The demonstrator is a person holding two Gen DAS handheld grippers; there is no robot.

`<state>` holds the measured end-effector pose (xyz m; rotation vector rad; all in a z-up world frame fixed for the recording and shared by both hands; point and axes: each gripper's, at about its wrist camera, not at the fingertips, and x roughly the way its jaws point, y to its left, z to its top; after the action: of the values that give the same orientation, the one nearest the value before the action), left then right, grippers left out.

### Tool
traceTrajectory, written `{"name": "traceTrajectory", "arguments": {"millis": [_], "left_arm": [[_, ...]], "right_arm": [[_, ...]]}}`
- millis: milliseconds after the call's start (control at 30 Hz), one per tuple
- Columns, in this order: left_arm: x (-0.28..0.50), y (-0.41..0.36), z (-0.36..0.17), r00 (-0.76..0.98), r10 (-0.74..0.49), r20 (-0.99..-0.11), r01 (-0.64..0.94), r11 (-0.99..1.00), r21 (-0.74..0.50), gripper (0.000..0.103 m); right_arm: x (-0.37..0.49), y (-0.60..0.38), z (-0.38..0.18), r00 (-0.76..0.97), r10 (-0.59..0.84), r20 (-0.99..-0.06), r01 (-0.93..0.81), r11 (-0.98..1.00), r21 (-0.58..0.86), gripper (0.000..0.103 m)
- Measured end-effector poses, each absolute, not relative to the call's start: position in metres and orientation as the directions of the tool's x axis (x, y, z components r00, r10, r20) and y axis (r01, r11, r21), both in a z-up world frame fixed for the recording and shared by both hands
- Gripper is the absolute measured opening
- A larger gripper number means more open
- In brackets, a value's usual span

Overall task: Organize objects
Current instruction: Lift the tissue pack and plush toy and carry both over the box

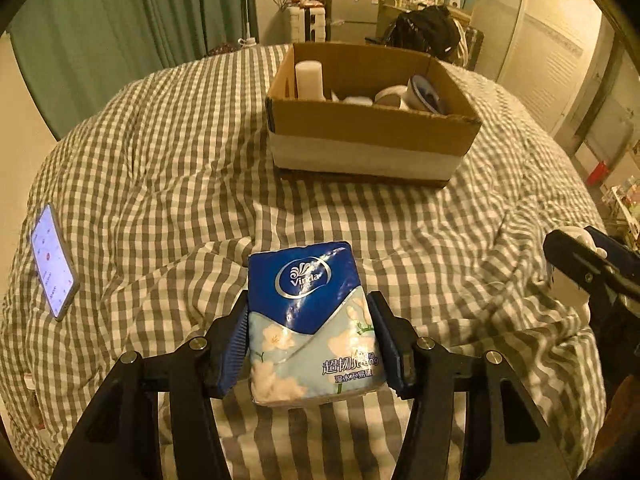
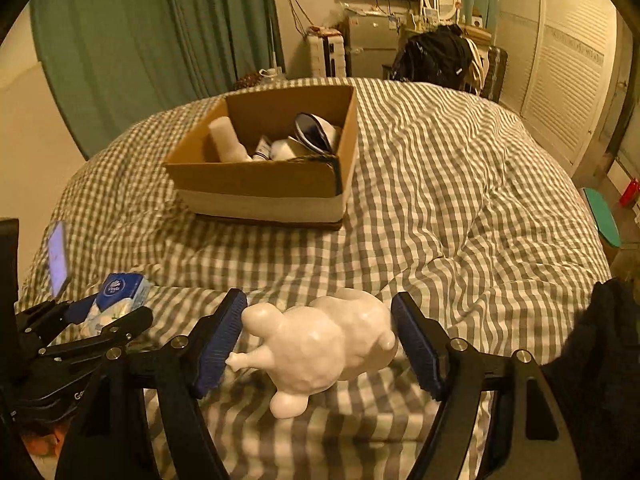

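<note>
Both sets of jaws are loaded: the left gripper [image 1: 308, 336] squeezes a tissue pack [image 1: 312, 320] at the bottom centre of its view, and the right gripper [image 2: 320, 344] has its pads against a white figurine [image 2: 320, 348], which it seems to pinch. Both sit low over the checked bedspread [image 1: 160, 168]. The cardboard box [image 1: 372, 124], already holding a few things, stands well apart in the upper middle. A phone [image 1: 54, 262] lies at the left edge. Pick-up looks done; next, I'd say, comes carrying each item over the rim and letting go inside.
</note>
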<state>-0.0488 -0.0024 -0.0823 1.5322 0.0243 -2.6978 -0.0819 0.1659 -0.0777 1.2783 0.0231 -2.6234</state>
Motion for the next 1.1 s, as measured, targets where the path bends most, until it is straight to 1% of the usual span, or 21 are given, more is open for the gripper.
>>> {"name": "traceTrajectory", "arguments": {"millis": [300, 567, 867, 1100], "left_arm": [[-0.041, -0.006, -0.045, -0.564, 0.021, -0.826, 0.016, -0.999, -0.036, 0.057], [-0.057, -0.005, -0.002, -0.617, 0.08, -0.783, -0.032, -0.997, -0.076, 0.057], [-0.102, -0.004, 0.031, -0.669, 0.095, -0.737, -0.062, -0.995, -0.072, 0.057], [-0.145, -0.008, 0.036, -0.68, 0.124, -0.722, -0.09, -0.992, -0.086, 0.057]], "right_arm": [[-0.054, 0.156, -0.037, -0.659, -0.214, -0.721, 0.246, -0.967, 0.063, 0.074], [-0.051, 0.151, 0.002, -0.705, -0.25, -0.664, 0.281, -0.958, 0.062, 0.074], [-0.081, 0.145, 0.041, -0.741, -0.28, -0.61, 0.317, -0.947, 0.05, 0.074], [-0.124, 0.138, 0.057, -0.746, -0.293, -0.598, 0.33, -0.943, 0.051, 0.074]]}}
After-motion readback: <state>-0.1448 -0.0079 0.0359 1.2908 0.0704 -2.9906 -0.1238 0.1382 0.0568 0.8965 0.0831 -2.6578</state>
